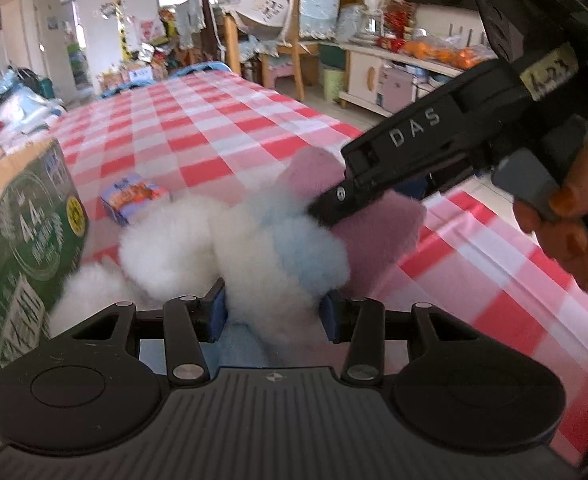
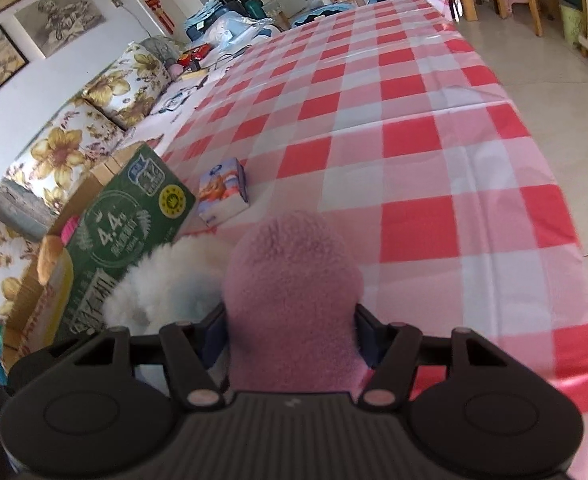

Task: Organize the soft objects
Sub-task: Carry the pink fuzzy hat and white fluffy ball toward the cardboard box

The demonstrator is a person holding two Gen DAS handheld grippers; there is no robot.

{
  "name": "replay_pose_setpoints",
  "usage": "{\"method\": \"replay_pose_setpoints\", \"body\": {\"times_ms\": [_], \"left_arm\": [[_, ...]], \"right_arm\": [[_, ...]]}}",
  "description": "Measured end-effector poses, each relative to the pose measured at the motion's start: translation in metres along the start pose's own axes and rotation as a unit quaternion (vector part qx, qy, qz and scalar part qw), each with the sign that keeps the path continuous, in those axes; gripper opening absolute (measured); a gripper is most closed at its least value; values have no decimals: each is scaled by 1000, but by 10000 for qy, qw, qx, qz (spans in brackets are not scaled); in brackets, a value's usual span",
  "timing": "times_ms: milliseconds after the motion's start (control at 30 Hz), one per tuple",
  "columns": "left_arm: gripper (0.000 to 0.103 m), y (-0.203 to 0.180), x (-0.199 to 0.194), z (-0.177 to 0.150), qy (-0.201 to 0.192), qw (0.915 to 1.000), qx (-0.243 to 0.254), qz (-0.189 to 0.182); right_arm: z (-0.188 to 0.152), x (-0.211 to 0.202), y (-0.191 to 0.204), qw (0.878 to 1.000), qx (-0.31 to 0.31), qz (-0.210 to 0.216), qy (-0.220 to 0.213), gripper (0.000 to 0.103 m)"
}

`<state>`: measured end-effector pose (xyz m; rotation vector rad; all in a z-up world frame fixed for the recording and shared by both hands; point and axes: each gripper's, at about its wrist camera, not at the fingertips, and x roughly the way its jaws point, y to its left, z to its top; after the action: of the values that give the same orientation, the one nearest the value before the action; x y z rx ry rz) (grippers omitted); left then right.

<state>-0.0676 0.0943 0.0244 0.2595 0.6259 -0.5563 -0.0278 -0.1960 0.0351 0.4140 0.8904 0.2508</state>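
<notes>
A fluffy white and pale blue plush toy (image 1: 229,248) lies on the red checked tablecloth (image 1: 221,128). My left gripper (image 1: 275,312) is shut on it, its blue pads pressing into the fur. A pink plush part (image 1: 378,220) lies against its right side. In the left wrist view my right gripper (image 1: 334,210) reaches in from the right and presses into the pink plush. In the right wrist view my right gripper (image 2: 291,332) is shut on the pink plush (image 2: 289,276), with the white plush (image 2: 161,284) to its left.
A green printed carton (image 1: 25,248) stands at the left, close to the plush; it also shows in the right wrist view (image 2: 121,232). A small tissue pack (image 1: 135,196) lies behind the toy, seen too in the right wrist view (image 2: 223,192). The table edge (image 2: 566,216) drops to the floor on the right.
</notes>
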Motion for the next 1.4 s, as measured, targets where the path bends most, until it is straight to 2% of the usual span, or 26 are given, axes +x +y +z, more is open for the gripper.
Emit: {"method": "replay_pose_setpoints", "body": {"times_ms": [133, 167, 267, 300, 467, 600, 900, 1100, 1300, 1400], "left_arm": [[56, -2, -7, -6, 163, 9996, -79, -201], [60, -1, -10, -7, 176, 9994, -151, -256], [74, 10, -15, -6, 260, 9960, -724, -461], [76, 15, -16, -5, 288, 9933, -988, -525], [98, 36, -17, 4, 196, 9781, -1960, -666], [100, 42, -3, 17, 166, 9693, -2360, -668], [103, 52, 43, 29, 683, 9450, -3172, -416], [103, 53, 67, 30, 942, 9453, -3122, -107], [101, 45, 71, 31, 887, 9588, -2694, 140], [84, 43, 71, 33, 870, 9638, -2504, 271]], "right_arm": [[-7, -8, 2, 9997, -62, -226, 0, 63], [-10, -9, 3, 9996, -89, -275, 6, 63], [-16, -15, 5, 9988, -189, -446, -3, 64], [-18, -17, 5, 9986, -198, -485, -15, 64], [-23, -22, 9, 9968, -319, -730, -95, 64], [-24, -21, 14, 9929, -550, -1039, -185, 65], [-25, -19, 15, 9888, -879, -1183, -243, 71], [-25, -13, 12, 9878, -910, -1256, -101, 74], [-27, -6, 8, 9866, -949, -1324, 41, 75], [-27, -3, 8, 9863, -982, -1323, 69, 72]]}}
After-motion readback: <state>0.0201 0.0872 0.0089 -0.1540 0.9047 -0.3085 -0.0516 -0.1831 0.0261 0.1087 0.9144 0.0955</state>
